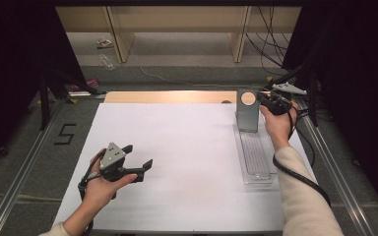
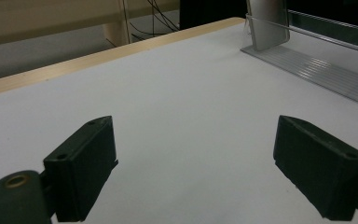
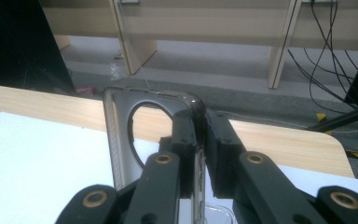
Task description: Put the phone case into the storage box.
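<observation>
The clear plastic tray [image 1: 256, 160] lies on the white table sheet [image 1: 177, 162], along the sheet's right edge, and serves as the reference point here. It is long, narrow and ribbed on its floor. One item stands in it: a grey panel with a round hole [image 1: 248, 110], upright at the tray's far end. The rest of the tray floor, from the panel back toward the person, carries nothing.

The right gripper [image 1: 268, 101] sits just beyond the tray's far right corner. Its jaws are clamped together on the panel's upper right edge; in the right gripper view the panel [image 3: 121, 140] stands pinched between the two black pads.

The left gripper [image 1: 138, 157] is held well left of the tray, above bare sheet. Its jaws stand wide apart with nothing between them.
</observation>
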`<state>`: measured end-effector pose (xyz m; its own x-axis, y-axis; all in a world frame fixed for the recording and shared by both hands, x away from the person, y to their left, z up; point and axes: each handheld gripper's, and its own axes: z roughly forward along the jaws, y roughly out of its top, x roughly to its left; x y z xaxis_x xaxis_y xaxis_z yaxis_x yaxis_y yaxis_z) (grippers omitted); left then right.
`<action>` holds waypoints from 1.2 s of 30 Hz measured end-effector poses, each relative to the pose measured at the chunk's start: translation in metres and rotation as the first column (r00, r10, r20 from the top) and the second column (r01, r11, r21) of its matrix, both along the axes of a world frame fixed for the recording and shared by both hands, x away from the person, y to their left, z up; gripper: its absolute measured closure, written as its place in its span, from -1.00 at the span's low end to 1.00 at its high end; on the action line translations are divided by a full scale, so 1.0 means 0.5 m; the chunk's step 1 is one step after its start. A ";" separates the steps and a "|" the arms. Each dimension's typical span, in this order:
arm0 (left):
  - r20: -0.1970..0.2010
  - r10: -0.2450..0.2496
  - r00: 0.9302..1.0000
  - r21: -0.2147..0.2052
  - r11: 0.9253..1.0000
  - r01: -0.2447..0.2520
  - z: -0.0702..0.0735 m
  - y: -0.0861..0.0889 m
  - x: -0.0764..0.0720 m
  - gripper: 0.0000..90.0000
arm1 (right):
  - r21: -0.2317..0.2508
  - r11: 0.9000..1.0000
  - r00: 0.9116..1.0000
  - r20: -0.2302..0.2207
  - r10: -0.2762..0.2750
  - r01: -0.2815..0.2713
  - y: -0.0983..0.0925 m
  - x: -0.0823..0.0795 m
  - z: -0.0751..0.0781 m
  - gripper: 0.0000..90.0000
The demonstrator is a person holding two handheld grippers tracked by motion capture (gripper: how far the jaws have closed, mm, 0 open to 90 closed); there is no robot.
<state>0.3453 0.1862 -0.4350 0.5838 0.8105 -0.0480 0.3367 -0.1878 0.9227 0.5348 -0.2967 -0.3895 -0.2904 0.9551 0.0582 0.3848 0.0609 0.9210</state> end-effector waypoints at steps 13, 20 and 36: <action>0.000 0.000 1.000 0.001 1.000 0.000 -0.001 0.000 0.000 -0.72 | -0.005 1.000 1.000 -0.004 -0.010 0.010 0.003 0.007 -0.005 0.83; 0.000 0.000 1.000 0.002 1.000 0.000 0.000 0.000 0.000 -0.72 | -0.022 1.000 1.000 0.000 -0.019 0.019 0.007 0.013 -0.007 0.78; 0.000 -0.001 1.000 0.000 1.000 0.001 0.000 0.000 0.000 -0.72 | -0.032 0.999 0.999 -0.006 -0.040 0.040 0.011 0.023 -0.015 0.59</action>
